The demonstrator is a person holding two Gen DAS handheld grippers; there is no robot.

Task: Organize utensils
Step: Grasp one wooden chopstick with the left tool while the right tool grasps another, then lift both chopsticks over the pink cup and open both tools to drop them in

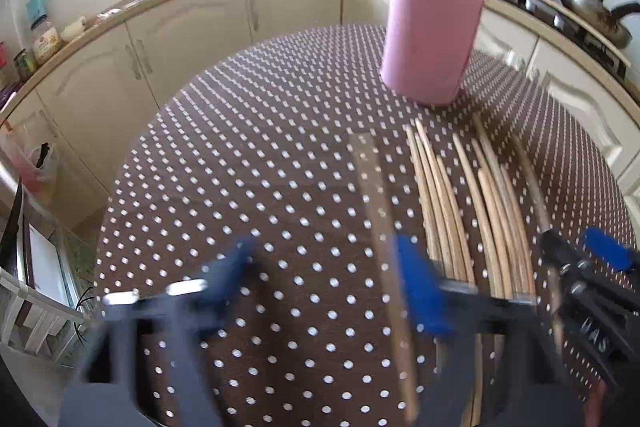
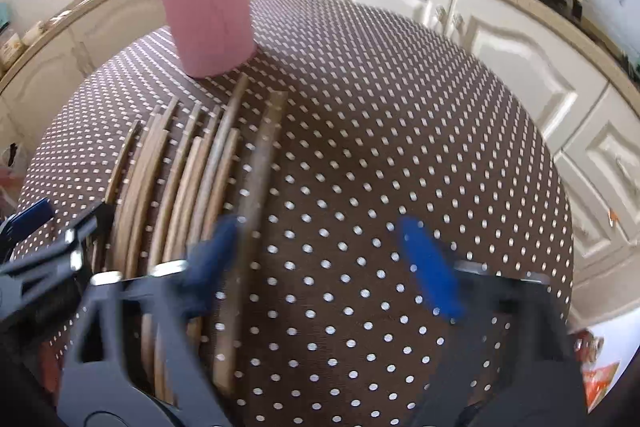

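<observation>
**Chopsticks all on the table, cup looks unused so far**

Left wrist view: the left gripper (image 1: 324, 287) hangs over the dotted tablecloth (image 1: 248, 163) with its jaws visibly apart. One flat stick (image 1: 380, 223) runs between the fingers, right up against the right-hand blue pad (image 1: 420, 291). The left pad looks well clear of it, so to me the stick sits in the gap and isn't pinched. It's blurry though, so I can't tell about contact for sure. To the right lies the row of chopsticks (image 1: 472, 211), side by side, pointing toward the pink cup (image 1: 432, 39) standing at the far side. The right gripper (image 1: 576, 267) pokes in at the near right edge, beside the row's outer stick.

Right wrist view: the right gripper (image 2: 328, 267) has a wide gap too. A dark stick (image 2: 256, 187) lies just by its left finger (image 2: 212, 259); the right finger is off on bare cloth, so nothing is clamped here either. The rest of the row sits left of it, and the pink cup is far left, upright.

Progress-wise: I'd say this is near the start. Every stick I can see is on the table, none visibly poking out of the cup (can't see inside it). Both hands seem lined up for a pick each; everything still needs moving.
</observation>
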